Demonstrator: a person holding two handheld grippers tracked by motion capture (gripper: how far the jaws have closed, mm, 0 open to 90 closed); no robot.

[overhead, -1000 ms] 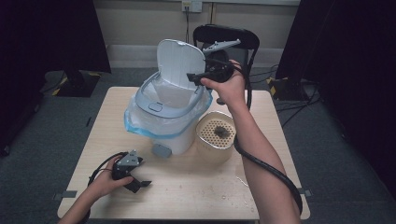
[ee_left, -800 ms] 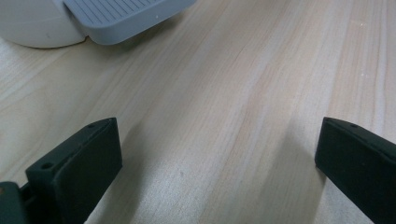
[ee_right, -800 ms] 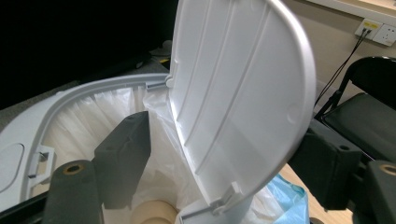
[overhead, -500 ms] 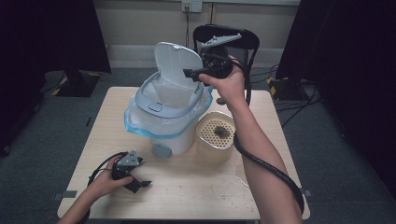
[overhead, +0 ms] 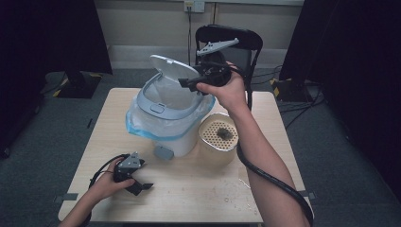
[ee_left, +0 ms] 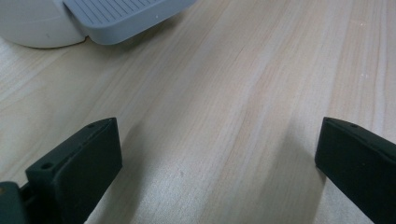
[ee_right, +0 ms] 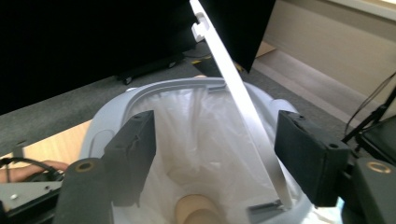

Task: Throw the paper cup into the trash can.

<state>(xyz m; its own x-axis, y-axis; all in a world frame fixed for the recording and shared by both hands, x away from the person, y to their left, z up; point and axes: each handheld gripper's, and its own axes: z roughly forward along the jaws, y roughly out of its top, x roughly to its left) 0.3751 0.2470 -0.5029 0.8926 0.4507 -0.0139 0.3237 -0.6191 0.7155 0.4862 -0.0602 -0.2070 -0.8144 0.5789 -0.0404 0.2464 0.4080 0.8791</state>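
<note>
The right tool [overhead: 189, 84] has risen toward upper centre, jaws apart astride the bin's raised lid [ee_right: 238, 93]; left tool [overhead: 135, 182] idle, apart.

Light wood table [overhead: 198, 189] on grey carpet floor [overhead: 56, 127]. Beige wall [overhead: 142, 23] behind, pale baseboard along bottom edge. Wall socket [overhead: 194, 5] at top centre, cable hanging down from it. Black folding chair [overhead: 236, 40] just behind table's far edge. Dark curtains or panels [overhead: 52, 38] at left and right. Yellow-black tape marks on floor near both panels. Even, soft overhead light.
</note>
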